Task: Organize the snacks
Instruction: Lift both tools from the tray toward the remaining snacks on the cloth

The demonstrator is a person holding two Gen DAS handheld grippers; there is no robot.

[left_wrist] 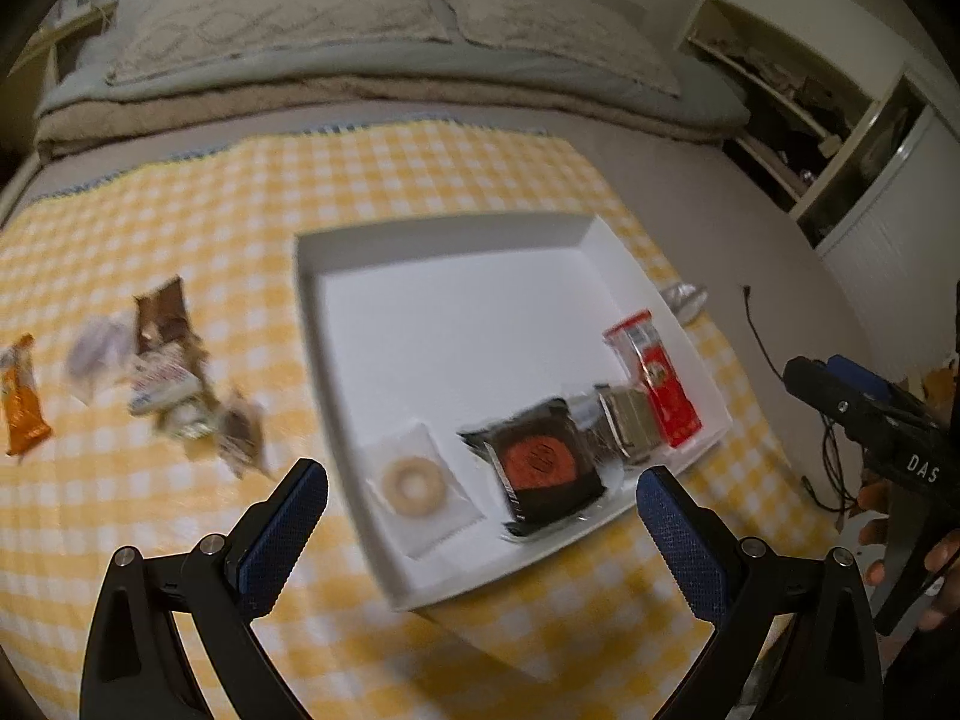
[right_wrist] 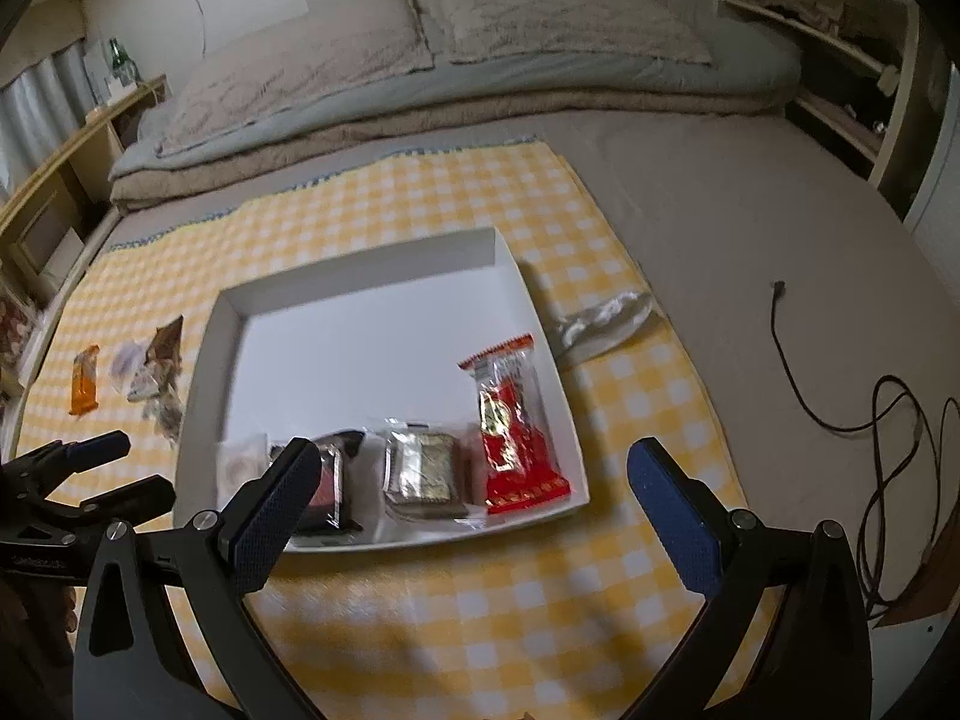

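White tray, on checked cloth: 4 snacks along its near edge — ring biscuit, black pack, silver pack, red pack. Loose pile off the tray's left edge remains. Left gripper and right gripper: wide, empty.

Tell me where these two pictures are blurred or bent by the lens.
Left wrist view: motion blur smears the loose snack pile and the checked cloth; the white tray bows under fisheye distortion, and the left hand-held gripper stays fairly sharp. Right wrist view: steadier, the red packet is readable, though the cloth goes soft near the right hand-held gripper.
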